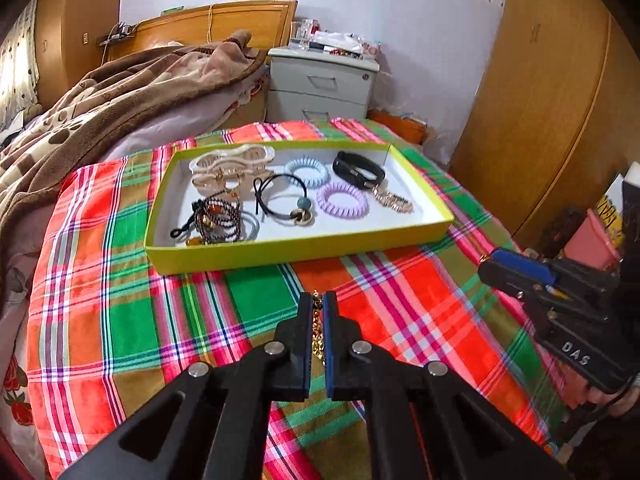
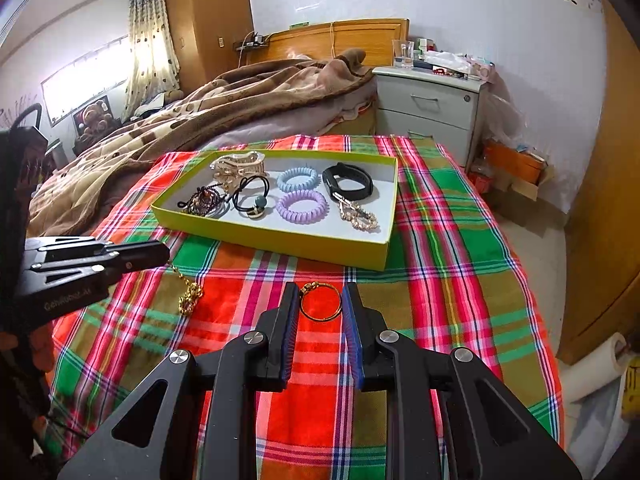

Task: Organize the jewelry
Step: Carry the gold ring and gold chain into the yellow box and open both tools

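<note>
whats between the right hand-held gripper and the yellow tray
In the right wrist view, a gold bangle lies between the right hand-held gripper's open fingers; beyond it only bare plaid cloth reaches the yellow tray.

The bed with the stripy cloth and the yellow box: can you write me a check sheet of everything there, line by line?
Surface: red, green and pink plaid cloth spread over the bed.
Job's things: yellow-green shallow cardboard box holding a blue coiled hair tie, a purple coiled hair tie, a black wristband, cream hair claws and more; thin gold bangle lying on the cloth; gold chain.
Clutter: nothing seen on the cloth.
Grippers: left gripper has its jaws shut on the gold chain, which dangles to the cloth; right gripper has its jaws open on either side of the bangle.
Cables: cord on the wooden headboard.
Surroundings: brown blanket, grey bedside cabinet.
</note>
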{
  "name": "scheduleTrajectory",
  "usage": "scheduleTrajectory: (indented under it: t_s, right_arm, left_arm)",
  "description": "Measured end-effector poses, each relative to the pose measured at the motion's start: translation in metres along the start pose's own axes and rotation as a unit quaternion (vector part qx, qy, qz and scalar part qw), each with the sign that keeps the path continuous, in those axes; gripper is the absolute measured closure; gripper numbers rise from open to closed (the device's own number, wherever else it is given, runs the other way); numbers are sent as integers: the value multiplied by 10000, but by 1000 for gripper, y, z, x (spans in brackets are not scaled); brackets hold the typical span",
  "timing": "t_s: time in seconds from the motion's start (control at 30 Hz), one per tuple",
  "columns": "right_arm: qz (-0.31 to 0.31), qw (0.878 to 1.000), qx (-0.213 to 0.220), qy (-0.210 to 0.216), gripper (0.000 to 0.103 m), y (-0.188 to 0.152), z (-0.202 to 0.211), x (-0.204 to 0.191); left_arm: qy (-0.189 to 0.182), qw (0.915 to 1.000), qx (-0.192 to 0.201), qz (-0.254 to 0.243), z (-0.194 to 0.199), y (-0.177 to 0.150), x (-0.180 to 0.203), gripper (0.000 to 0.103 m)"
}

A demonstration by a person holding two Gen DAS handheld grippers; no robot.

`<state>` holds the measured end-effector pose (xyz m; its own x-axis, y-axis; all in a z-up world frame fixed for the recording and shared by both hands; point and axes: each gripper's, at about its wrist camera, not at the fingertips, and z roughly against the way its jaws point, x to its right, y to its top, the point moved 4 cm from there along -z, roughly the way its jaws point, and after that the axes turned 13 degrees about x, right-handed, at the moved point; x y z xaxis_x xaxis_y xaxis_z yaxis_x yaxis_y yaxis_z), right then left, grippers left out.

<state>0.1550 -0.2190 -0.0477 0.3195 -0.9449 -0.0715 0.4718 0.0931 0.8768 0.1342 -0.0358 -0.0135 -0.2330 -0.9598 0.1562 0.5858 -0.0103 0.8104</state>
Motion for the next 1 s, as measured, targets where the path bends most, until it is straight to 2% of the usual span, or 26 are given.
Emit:
scheduleTrajectory:
  t_s: [0.53, 0.77, 1.0]
  right_arm:
    - [91, 9995, 294, -37, 80, 31, 5, -2]
    - [137, 9990, 429, -34, 80, 51, 3, -2]
    - [133, 9986, 508, -46, 80, 67, -7, 1]
  left_arm:
    - [-102, 9985, 541, 1, 28, 55, -13, 98]
    - [-128, 9953, 954, -100, 41, 90, -11, 98]
    - [-192, 9934, 1129, -45, 43, 114, -15, 98]
